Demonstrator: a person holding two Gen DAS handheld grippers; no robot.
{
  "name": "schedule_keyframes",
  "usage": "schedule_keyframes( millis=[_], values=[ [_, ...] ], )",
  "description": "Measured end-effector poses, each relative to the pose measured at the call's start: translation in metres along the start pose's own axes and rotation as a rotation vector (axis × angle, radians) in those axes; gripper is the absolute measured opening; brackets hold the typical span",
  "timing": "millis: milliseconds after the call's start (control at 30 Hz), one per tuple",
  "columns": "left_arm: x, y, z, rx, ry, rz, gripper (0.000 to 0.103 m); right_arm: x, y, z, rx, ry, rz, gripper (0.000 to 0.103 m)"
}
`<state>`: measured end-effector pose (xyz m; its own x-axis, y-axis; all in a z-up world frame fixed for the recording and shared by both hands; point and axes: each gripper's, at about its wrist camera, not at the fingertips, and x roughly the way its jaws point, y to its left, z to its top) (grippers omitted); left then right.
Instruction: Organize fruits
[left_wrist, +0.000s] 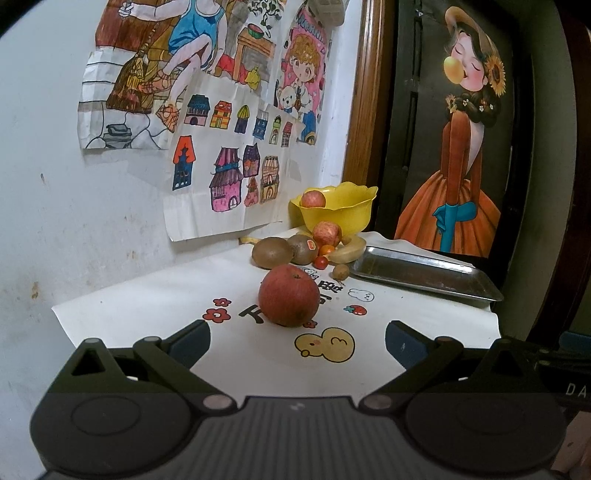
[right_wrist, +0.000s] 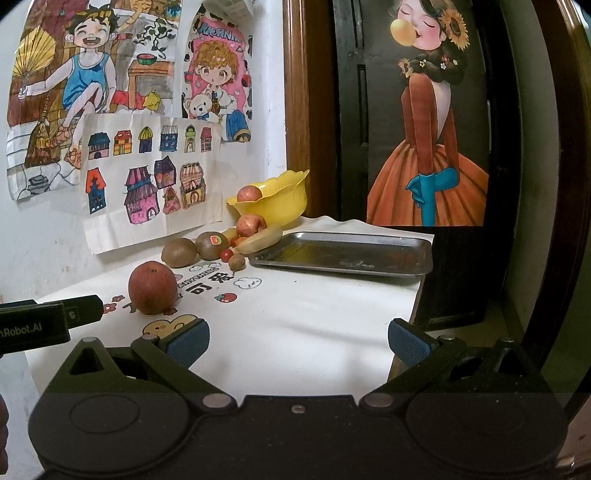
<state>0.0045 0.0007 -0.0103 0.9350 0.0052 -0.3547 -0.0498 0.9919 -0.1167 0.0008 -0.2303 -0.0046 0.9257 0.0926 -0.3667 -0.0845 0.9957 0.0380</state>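
A big red apple (left_wrist: 289, 295) (right_wrist: 152, 287) stands alone on the white printed cloth (left_wrist: 147, 314), just beyond my open left gripper (left_wrist: 297, 341). Farther back lies a cluster: two kiwis (left_wrist: 272, 252) (right_wrist: 180, 252), a smaller apple (left_wrist: 327, 233) (right_wrist: 250, 225), a banana (left_wrist: 349, 250) (right_wrist: 260, 239), small red tomatoes (left_wrist: 321, 261) and a small brown fruit (left_wrist: 340, 271) (right_wrist: 236, 261). A yellow bowl (left_wrist: 343, 212) (right_wrist: 280, 201) behind them holds another apple (left_wrist: 313, 199) (right_wrist: 249, 194). My right gripper (right_wrist: 298, 341) is open over bare cloth, with nothing between its fingers.
A shallow metal tray (left_wrist: 424, 273) (right_wrist: 347, 253) lies right of the fruit, holding nothing. The left gripper's body (right_wrist: 48, 321) shows at the left edge of the right wrist view. Drawings hang on the white wall (left_wrist: 55, 203); a dark door with a poster (right_wrist: 428, 129) stands right. The table ends at right.
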Motion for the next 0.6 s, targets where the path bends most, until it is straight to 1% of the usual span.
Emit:
schedule_keyframes(
  millis=[433,600],
  values=[
    [0.001,-0.001,0.001,-0.001,0.003,0.000,0.103,0.005,0.003,-0.005,-0.002,0.005,-0.001,0.102],
    [0.010,0.000,-0.007,0.000,0.012,0.005,0.103,0.009,0.005,-0.012,0.003,0.013,-0.001,0.102]
  ],
)
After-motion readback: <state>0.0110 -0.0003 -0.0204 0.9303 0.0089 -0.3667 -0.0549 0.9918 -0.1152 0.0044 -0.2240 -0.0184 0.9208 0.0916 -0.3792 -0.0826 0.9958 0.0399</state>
